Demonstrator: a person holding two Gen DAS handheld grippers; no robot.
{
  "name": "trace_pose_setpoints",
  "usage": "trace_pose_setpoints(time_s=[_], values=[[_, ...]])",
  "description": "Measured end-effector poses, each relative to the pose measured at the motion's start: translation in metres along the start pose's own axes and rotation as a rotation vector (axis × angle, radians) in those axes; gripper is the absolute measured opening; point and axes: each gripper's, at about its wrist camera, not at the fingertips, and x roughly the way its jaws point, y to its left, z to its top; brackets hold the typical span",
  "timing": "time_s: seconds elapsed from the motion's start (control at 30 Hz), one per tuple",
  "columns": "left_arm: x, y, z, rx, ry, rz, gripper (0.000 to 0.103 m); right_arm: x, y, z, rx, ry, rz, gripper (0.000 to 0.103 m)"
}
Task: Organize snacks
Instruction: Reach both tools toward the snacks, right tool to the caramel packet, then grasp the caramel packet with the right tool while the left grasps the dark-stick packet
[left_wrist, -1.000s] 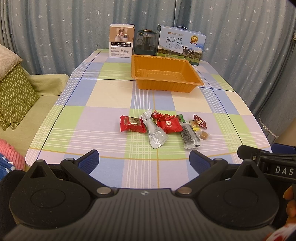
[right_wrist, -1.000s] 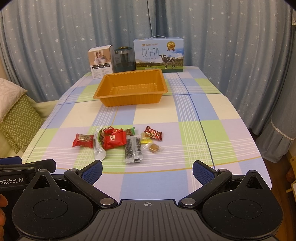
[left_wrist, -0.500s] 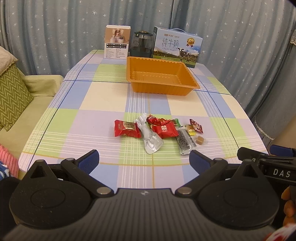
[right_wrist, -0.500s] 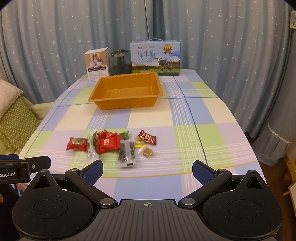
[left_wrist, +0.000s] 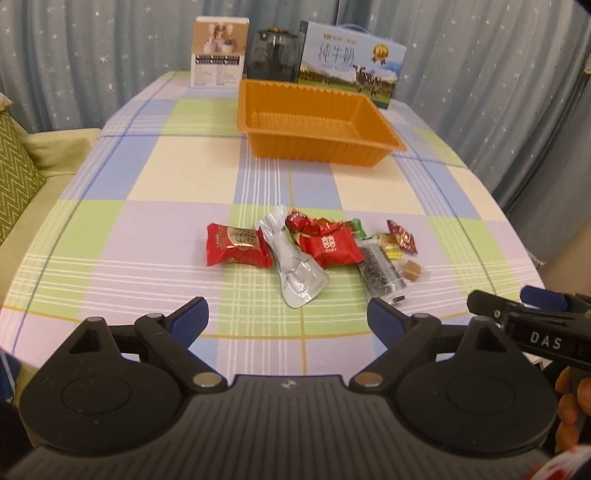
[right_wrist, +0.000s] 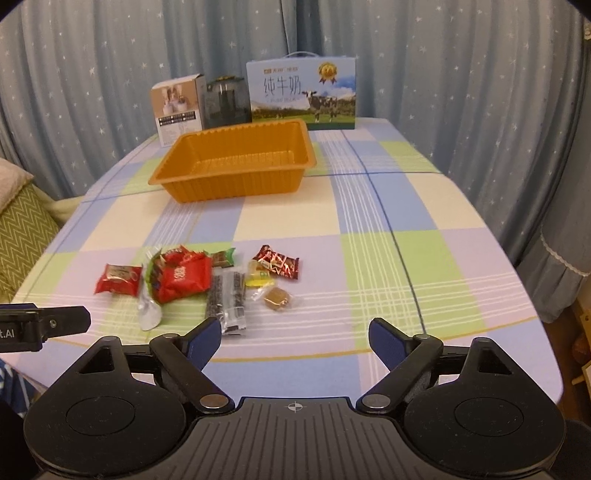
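Your orange tray (left_wrist: 317, 122) holds nothing; the snacks (left_wrist: 314, 247) lie on the desk (left_wrist: 177, 173). Both jaws, just narrowing, stand wide, gripping nothing.

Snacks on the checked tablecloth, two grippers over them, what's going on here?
A person holds a gripper in each hand above a small pile of wrapped snacks on the checked tablecloth. The left gripper and right gripper are both open with nothing between their fingers, though their jaws have just been closing a little. The orange tray farther back is empty, so no snack has been put away yet.
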Motion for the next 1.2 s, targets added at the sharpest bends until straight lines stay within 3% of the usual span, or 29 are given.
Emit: trace_pose_setpoints(time_s=[0.43,0.87,1.0,1.2], values=[[0.059,-0.036,0.010,0.051,0.036,-0.133,0.059,0.066,-0.017,0.012,-0.066,0.026,0.049,0.058],[0.081,-0.037,0.016,0.030,0.020,-0.142,0.058,0.113,-0.001,0.011,-0.239,0.068,0.126,0.043],[0.080,-0.037,0.017,0.039,0.011,-0.140,0.058,0.117,0.001,0.014,-0.236,0.076,0.128,0.022],[0.079,-0.047,0.013,0.071,0.004,-0.164,0.058,0.099,-0.015,0.010,-0.145,0.067,0.083,0.021]])
